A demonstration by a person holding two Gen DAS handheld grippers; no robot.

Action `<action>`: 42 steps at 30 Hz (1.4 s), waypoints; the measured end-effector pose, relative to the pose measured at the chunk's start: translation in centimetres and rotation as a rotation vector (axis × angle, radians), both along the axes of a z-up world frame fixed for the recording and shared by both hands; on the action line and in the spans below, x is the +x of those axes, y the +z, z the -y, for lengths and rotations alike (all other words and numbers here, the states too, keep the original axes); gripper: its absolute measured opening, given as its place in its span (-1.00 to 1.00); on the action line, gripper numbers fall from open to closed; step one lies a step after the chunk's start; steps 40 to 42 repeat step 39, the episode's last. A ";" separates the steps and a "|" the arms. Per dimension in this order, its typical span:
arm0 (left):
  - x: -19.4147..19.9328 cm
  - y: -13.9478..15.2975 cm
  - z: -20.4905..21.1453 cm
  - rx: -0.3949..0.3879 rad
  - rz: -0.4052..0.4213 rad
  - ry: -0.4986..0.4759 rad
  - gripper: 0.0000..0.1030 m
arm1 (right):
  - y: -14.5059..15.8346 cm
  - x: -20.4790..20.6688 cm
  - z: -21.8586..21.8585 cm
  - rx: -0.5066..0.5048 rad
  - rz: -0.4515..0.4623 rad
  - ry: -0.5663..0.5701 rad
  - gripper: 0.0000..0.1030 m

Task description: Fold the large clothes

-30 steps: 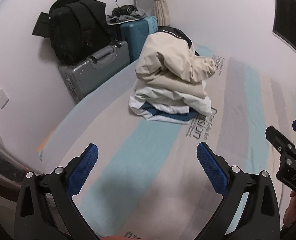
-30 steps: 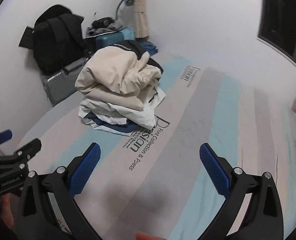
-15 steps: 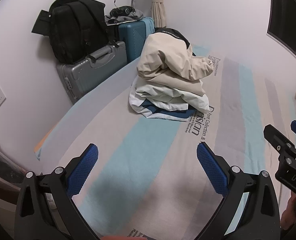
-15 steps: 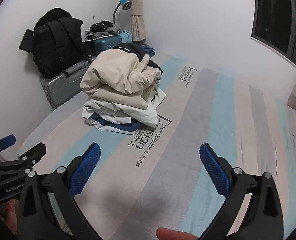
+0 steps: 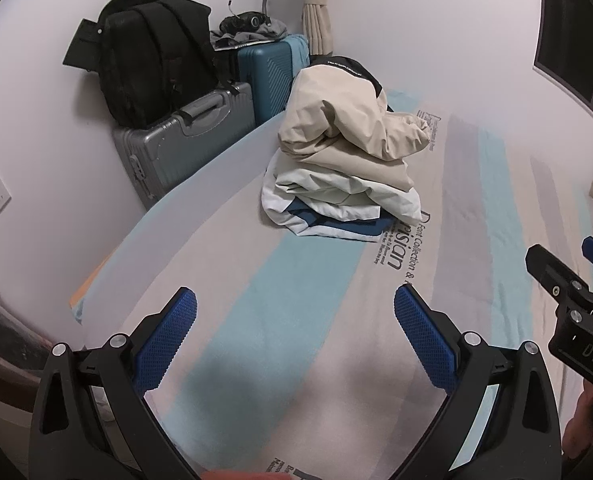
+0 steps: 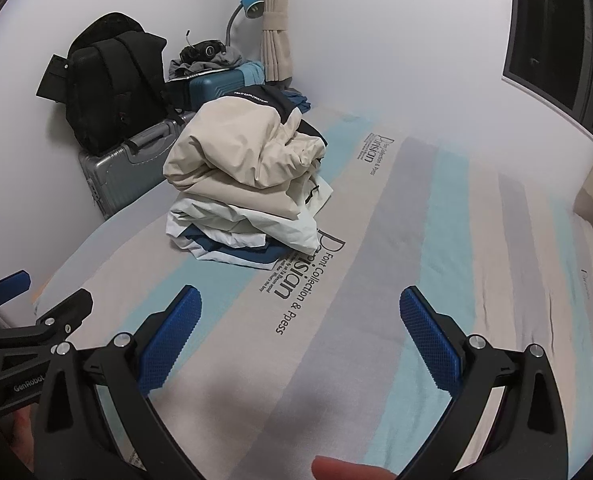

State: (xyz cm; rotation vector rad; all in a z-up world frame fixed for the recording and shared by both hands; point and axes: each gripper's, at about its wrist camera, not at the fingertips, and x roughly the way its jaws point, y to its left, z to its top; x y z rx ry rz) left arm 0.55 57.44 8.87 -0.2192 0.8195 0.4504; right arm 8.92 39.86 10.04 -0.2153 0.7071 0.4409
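A pile of folded clothes sits on the striped bed sheet: a beige jacket on top, white and dark blue garments beneath. It also shows in the right wrist view, on the sheet. My left gripper is open and empty, held above the sheet well short of the pile. My right gripper is open and empty, also short of the pile. The right gripper shows at the right edge of the left wrist view; the left gripper shows at the left edge of the right wrist view.
A grey hard case with a black backpack on it and a teal suitcase stand against the wall left of the bed. A blue lamp and a tied curtain are in the corner. A dark window is at right.
Both grippers have drawn back and risen a little from the pile, which now looks smaller and further off. Both stay open and empty.
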 end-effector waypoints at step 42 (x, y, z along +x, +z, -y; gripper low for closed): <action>0.2 0.1 0.3 0.019 0.015 -0.009 0.86 | -0.1 -0.2 -0.3 -0.009 0.003 -0.008 0.85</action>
